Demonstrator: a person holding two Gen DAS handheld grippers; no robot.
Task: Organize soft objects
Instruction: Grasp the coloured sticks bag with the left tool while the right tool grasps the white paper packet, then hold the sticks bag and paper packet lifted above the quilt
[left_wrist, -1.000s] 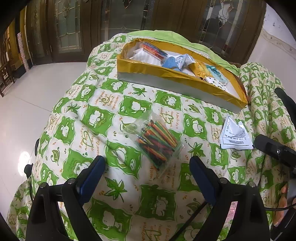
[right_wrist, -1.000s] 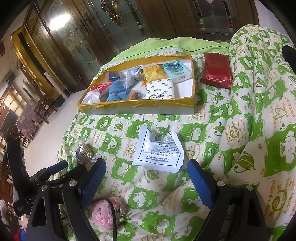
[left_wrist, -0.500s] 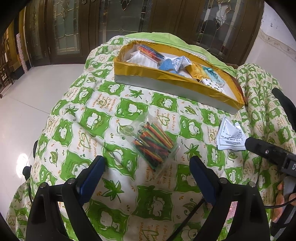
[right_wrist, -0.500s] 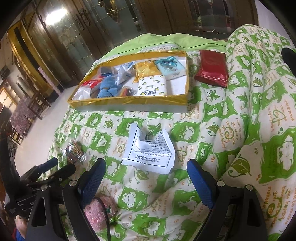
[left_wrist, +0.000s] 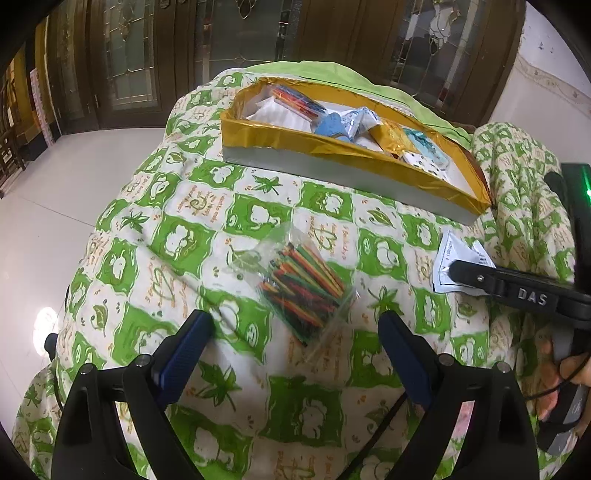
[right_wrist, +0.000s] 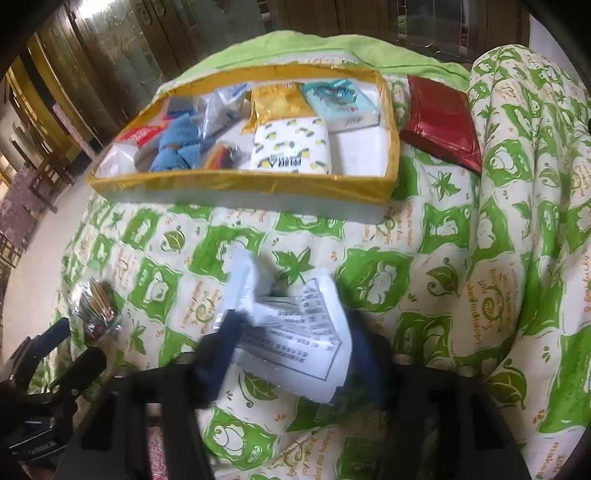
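Left wrist: left gripper (left_wrist: 291, 354) is hovering wide open, empty, stick bag (left_wrist: 303, 291) lying just beyond, long axis diagonal. Right wrist: right gripper (right_wrist: 291, 354) has just been closing around white packet (right_wrist: 291, 321); contact unclear.

Blurred by motion in the right wrist view: right gripper (right_wrist: 291, 354), jaws just closing around white printed packet (right_wrist: 295, 325), pad contact impossible to judge. Print on that packet too smeared to read. In the left wrist view, same packet partly hidden behind a black finger marked "DAS". Cut off at the right edge there: hand (left_wrist: 561, 373), only some fingers visible. Contents of gold-rimmed tray (left_wrist: 332, 144) partly hidden behind near wall. Bag of coloured sticks (right_wrist: 96, 308) small and blurred at far left.
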